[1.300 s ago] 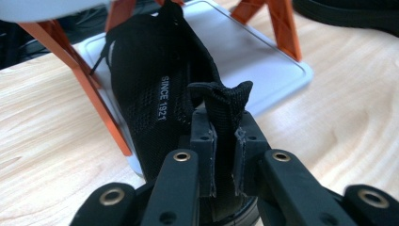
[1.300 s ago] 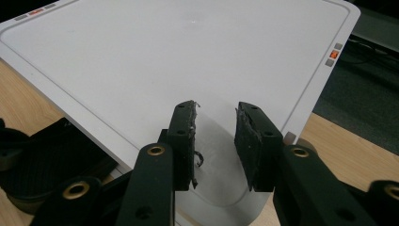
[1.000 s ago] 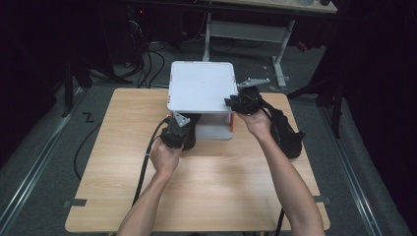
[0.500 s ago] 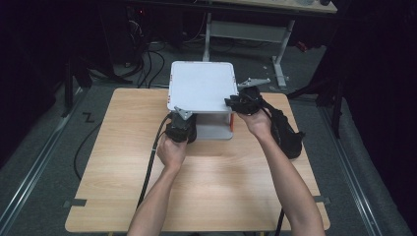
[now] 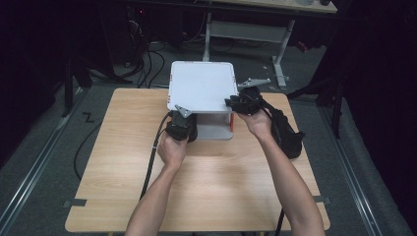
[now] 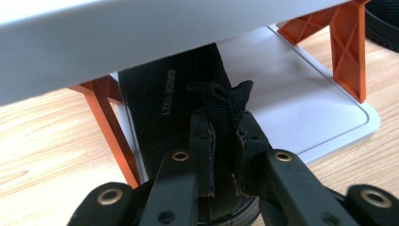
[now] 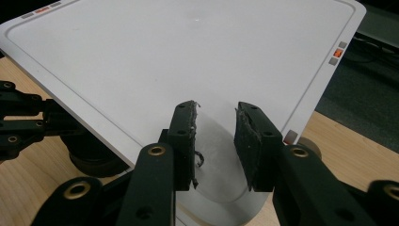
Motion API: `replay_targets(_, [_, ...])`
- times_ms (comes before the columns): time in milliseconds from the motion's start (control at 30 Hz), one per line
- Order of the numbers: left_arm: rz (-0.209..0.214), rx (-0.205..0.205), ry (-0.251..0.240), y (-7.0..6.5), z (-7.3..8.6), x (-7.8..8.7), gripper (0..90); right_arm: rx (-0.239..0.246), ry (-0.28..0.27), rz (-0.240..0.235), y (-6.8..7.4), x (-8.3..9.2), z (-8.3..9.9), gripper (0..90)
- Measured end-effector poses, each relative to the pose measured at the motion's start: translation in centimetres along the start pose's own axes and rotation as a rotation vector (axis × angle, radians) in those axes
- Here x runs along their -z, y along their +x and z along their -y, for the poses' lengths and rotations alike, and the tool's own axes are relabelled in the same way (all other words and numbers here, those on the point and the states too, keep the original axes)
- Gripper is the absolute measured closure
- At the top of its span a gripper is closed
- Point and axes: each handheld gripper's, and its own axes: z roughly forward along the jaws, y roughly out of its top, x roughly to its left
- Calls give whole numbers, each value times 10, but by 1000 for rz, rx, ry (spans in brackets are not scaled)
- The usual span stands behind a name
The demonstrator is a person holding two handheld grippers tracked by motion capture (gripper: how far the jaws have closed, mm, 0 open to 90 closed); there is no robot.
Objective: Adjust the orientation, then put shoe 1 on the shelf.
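Black woven strap [image 6: 188,99]: flat nylon-type webbing, coarse weave, white "SINCE 1921" print along it. It lies on the lower white tray [image 6: 301,108] of a two-level stand [image 5: 201,88], under the top shelf, running from the near edge towards the far side. Its near end is bunched up into a small fold.

Left gripper [image 6: 225,155] is clamped on that bunched fold; pads pressed against the webbing on both sides, fold poking up above the fingertips. In the high view the left gripper [image 5: 181,129] sits at the stand's near-left edge, on the table's [image 5: 236,196] far half.

Stand: smooth matte white plastic shelves with rounded corners and a shallow raised rim, orange plastic legs [image 6: 346,49] with cross-braced lattice. Table is pale wood laminate, straight grain.

Right gripper [image 7: 215,146] is over the top shelf's near-right corner, jaws apart with a clear gap, nothing between them, just the white shelf surface behind. Pads look worn, frayed at the edges. In the high view the right gripper [image 5: 244,102] rests at the shelf's right edge. A black bag-like bundle [image 5: 287,132] lies on the table just right of the right forearm.

Versus a second ago: the left hand has shifted right and in towards the stand's near edge; the right hand hasn't moved.
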Motion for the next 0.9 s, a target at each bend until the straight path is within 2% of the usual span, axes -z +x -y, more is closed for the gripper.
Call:
replay_targets(67, [7, -12, 5, 0, 0, 1, 799, -3, 0, 1, 0, 0, 0, 686])
replay_targets(200, [20, 1, 6, 1, -1, 2, 779, -2, -7, 6, 1, 0, 1, 685])
replay_targets(333, [30, 23, -1, 2, -2, 4, 720, -2, -7, 9, 1, 0, 1, 684])
replay_targets(367, [31, 28, 3, 3, -4, 6, 691, 0, -3, 10, 2, 0, 1, 684])
replay_targets(400, [36, 44, 0, 4, -6, 8, 619, 3, 5, 9, 1, 0, 0, 683])
replay_targets(500, [44, 55, 4, 6, -10, 11, 524, -2, 3, 8, 1, 0, 0, 683])
replay_targets(533, [58, 61, 10, 8, -12, 13, 524, -2, 3, 8, 1, 0, 0, 683])
replay_targets(567, [92, 82, 7, 9, -14, 19, 473, -3, 0, 12, 2, 0, 0, 682])
replay_targets(633, [100, 80, 6, 10, -15, 22, 449, -2, 0, 14, 2, 0, 1, 682])
replay_targets(667, [126, 95, 3, 12, -17, 28, 434, -1, -1, 11, 1, 1, 0, 682])
replay_targets(700, [126, 95, 3, 12, -17, 28, 426, -2, -2, 10, 1, 1, 1, 682])
replay_targets(733, [148, 98, -1, 15, -18, 35, 418, -1, -1, 11, 1, 1, 1, 680])
replay_targets(833, [164, 101, 5, 19, -18, 44, 400, -3, 0, 15, 2, 1, 0, 677])
replay_targets(900, [174, 103, -1, 27, -19, 59, 398, -11, -10, 22, 2, 1, 2, 661])
